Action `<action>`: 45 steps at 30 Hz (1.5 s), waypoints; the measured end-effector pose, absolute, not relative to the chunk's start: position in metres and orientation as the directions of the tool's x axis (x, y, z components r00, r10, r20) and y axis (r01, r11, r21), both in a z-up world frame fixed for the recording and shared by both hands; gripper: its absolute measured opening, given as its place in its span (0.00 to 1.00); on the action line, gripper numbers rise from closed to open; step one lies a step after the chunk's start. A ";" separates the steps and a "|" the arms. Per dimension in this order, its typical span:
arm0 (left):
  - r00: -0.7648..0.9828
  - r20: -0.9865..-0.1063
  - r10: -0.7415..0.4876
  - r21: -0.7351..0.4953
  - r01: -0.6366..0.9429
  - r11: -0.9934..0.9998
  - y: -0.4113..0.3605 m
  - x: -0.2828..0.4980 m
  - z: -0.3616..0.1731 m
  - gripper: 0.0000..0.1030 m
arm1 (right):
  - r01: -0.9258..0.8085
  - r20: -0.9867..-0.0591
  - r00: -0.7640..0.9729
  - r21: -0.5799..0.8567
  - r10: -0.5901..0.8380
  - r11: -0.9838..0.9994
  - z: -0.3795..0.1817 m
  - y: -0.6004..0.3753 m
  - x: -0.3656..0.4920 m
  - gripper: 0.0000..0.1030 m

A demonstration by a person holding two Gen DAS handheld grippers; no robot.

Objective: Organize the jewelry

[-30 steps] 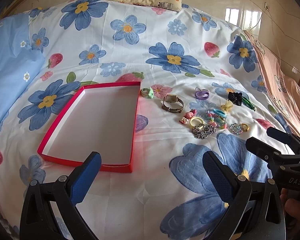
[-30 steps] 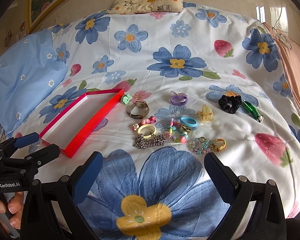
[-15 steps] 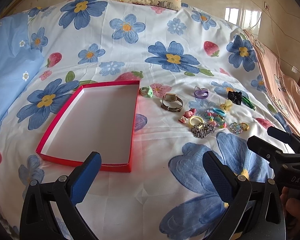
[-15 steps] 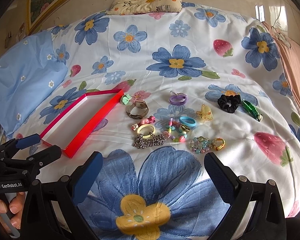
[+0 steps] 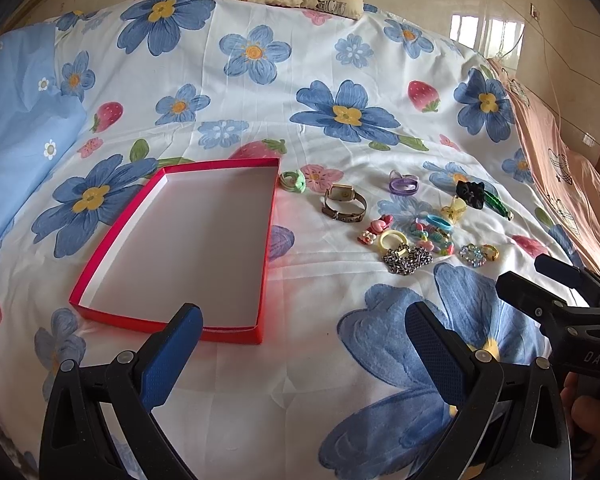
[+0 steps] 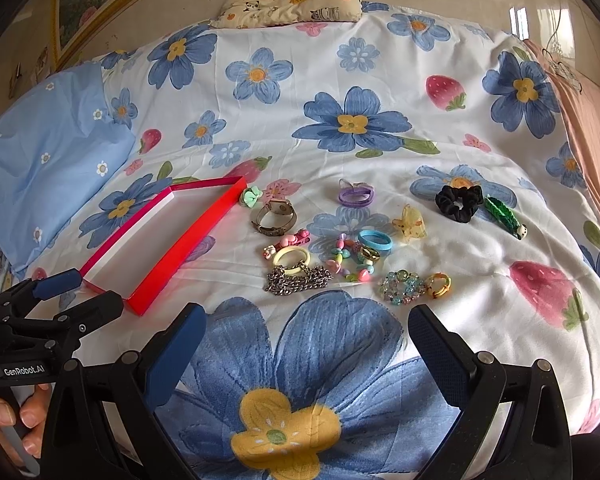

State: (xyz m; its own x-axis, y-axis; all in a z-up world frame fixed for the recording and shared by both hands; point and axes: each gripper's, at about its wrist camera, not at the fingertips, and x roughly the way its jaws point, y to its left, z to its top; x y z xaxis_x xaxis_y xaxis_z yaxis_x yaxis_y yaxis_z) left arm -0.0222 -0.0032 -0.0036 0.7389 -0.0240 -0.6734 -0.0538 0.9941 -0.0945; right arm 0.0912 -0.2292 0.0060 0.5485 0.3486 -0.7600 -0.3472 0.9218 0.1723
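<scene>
The left tongs (image 5: 300,328) hang wide open with nothing between their blue pads, above the bedsheet (image 5: 300,380) just short of the red box's (image 5: 266,248) near edge. The right tongs (image 6: 306,332) are equally wide open and hold nothing, low over a large blue printed flower.

Beyond them the jewelry lies in a loose cluster right of the box: a silver chain (image 6: 298,280), a yellow ring-shaped band (image 6: 292,259), a pastel bead bracelet (image 6: 350,264), a wristwatch (image 6: 275,216), a black scrunchie (image 6: 460,202) and a purple hair tie (image 6: 356,195). The smaller pieces by the chain are hard to tell apart. The box's white floor is bare. A panda-print pillow (image 6: 288,0) sits at the far end.

Compared with a second ago, both tongs have barely shifted; nothing on the bed has moved.
</scene>
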 end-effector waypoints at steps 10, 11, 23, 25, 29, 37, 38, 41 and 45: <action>0.714 -0.696 -0.071 -0.140 -0.038 0.989 0.006 0.000 -0.002 0.99 | -0.318 -0.761 0.548 0.195 0.348 0.928 0.002 -0.244 0.097 0.99; 0.712 -0.698 -0.074 -0.141 -0.034 0.989 0.006 0.002 -0.003 0.99 | -0.311 -0.762 0.547 0.199 0.347 0.929 0.001 -0.247 0.099 0.99; 0.646 -0.747 -0.160 -0.178 0.038 0.983 -0.008 0.053 -0.017 0.91 | -0.227 -0.794 0.529 0.208 0.300 0.951 -0.016 -0.285 0.129 0.92; 0.637 -0.751 -0.173 -0.181 0.054 0.982 -0.012 0.062 -0.020 0.88 | -0.208 -0.803 0.520 0.213 0.292 0.955 -0.018 -0.292 0.137 0.86; 0.607 -0.768 -0.205 -0.192 0.087 0.977 -0.021 0.086 -0.028 0.77 | -0.189 -0.814 0.513 0.202 0.272 0.961 -0.023 -0.301 0.149 0.71; 0.558 -0.791 -0.249 -0.214 0.129 0.968 -0.034 0.127 -0.048 0.65 | -0.155 -0.850 0.470 0.187 0.239 0.970 -0.040 -0.312 0.172 0.44; 0.554 -0.792 -0.255 -0.218 0.133 0.967 -0.037 0.130 -0.050 0.63 | -0.152 -0.856 0.463 0.181 0.232 0.972 -0.043 -0.312 0.174 0.42; 0.529 -0.802 -0.275 -0.232 0.149 0.961 -0.043 0.145 -0.059 0.58 | -0.146 -0.868 0.441 0.179 0.226 0.973 -0.053 -0.314 0.181 0.35; 0.505 -0.814 -0.288 -0.237 0.163 0.958 -0.050 0.158 -0.070 0.48 | -0.143 -0.884 0.414 0.170 0.215 0.975 -0.064 -0.314 0.186 0.30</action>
State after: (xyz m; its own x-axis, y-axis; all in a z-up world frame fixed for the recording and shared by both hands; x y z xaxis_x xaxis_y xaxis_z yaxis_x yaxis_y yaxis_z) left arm 0.1583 -0.0502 -0.0699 0.5051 -0.2876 -0.8137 0.1631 0.9577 -0.2372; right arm 0.1861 -0.3138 -0.0635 0.4144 0.2149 -0.8844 -0.1432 0.9750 0.1698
